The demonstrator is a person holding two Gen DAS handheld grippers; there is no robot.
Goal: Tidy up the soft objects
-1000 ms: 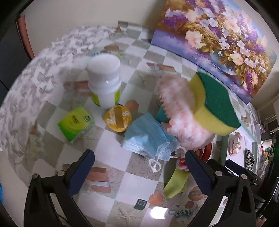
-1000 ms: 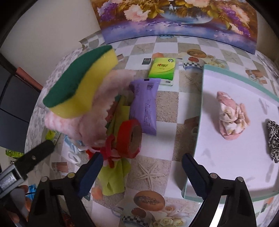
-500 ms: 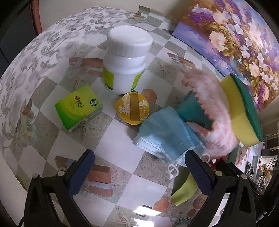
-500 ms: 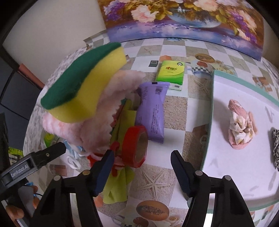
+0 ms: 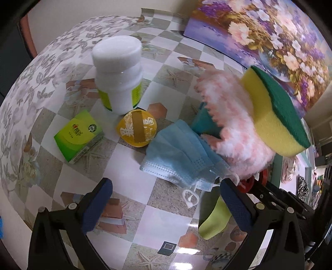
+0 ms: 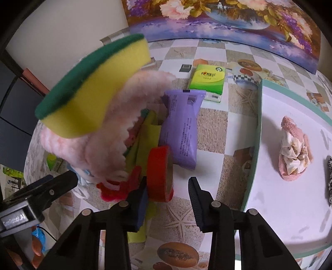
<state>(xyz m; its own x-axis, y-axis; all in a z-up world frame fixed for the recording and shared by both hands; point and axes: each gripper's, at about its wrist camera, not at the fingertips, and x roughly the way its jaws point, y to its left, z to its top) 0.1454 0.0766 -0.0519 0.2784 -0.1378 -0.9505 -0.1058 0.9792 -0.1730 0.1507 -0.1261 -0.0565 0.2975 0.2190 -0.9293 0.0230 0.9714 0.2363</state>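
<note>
A pile of soft things lies mid-table: a yellow-green sponge [image 5: 276,112] [image 6: 93,91] on top of a fluffy pink cloth [image 5: 234,133] [image 6: 108,145], a blue face mask [image 5: 182,157], a lime cloth [image 6: 145,137] and a red knit piece [image 6: 118,189]. My left gripper [image 5: 166,203] is open and empty, low before the mask. My right gripper [image 6: 168,199] is partly closed around a red tape roll [image 6: 159,176], jaws apart from it. A white tray [image 6: 290,207] at the right holds a pink floral cloth [image 6: 293,153] and a leopard-print piece [image 6: 328,180].
A white jar [image 5: 118,72], a green tissue pack [image 5: 79,138] and a yellow round packet [image 5: 137,128] stand left of the pile. A purple pouch [image 6: 182,126] and another green tissue pack [image 6: 207,81] lie behind the tape. A flower painting [image 6: 217,18] leans on the wall.
My right gripper's jaws have narrowed and moved in around the red tape roll. My left gripper shifted closer to the mask and stayed open.
</note>
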